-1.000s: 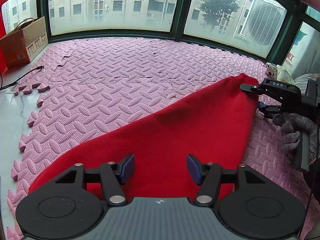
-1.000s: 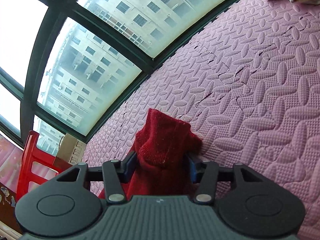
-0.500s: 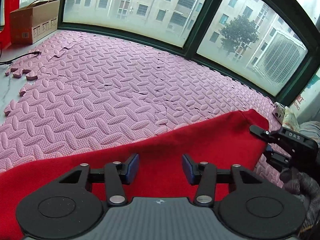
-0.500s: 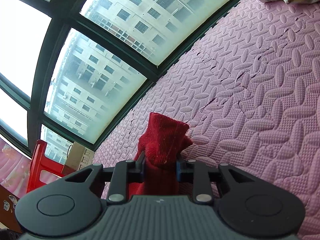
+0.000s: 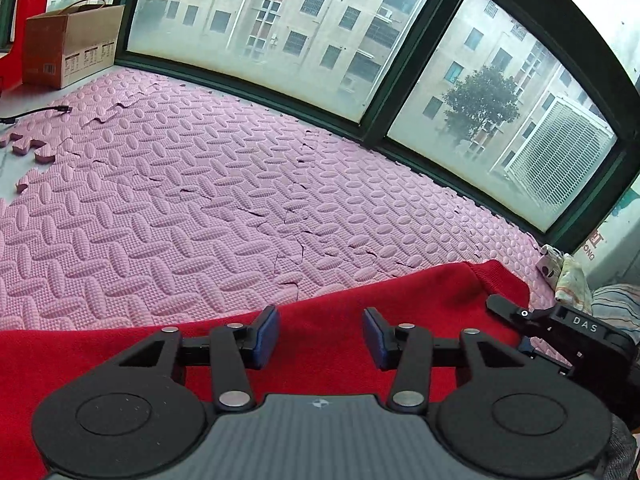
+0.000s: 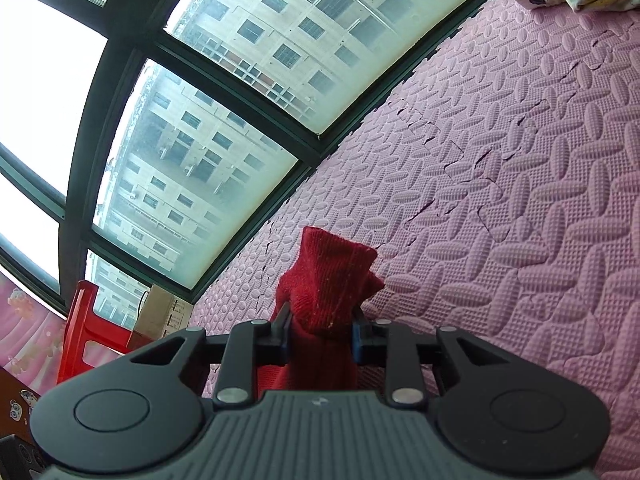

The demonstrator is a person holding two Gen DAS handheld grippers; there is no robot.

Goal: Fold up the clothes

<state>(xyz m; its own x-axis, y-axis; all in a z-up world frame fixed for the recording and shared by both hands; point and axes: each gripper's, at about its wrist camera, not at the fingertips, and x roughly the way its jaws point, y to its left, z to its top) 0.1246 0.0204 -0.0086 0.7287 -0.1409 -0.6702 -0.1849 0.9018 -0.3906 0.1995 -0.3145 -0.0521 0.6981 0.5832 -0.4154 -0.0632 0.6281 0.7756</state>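
Observation:
A red knitted garment [image 5: 400,292] lies spread on the pink foam mat [image 5: 200,200]. My left gripper [image 5: 320,338] is open and hovers over the garment's near part, its blue pads [image 5: 266,334] wide apart and holding nothing. My right gripper [image 6: 322,334] is shut on a bunched corner of the red garment [image 6: 332,276], which sticks up between the jaws. In the left wrist view the right gripper [image 5: 520,320] sits at the garment's far right corner.
A window wall [image 5: 320,52] runs along the mat's far edge. A cardboard box [image 5: 68,44] stands at the far left, with a black cable [image 5: 36,114] near it. Other folded clothes [image 5: 572,280] lie at the right. A red chair [image 6: 88,332] stands by the window.
The right gripper's jaws have closed tighter on the red corner. The left gripper has tilted up and moved forward over the garment, still open.

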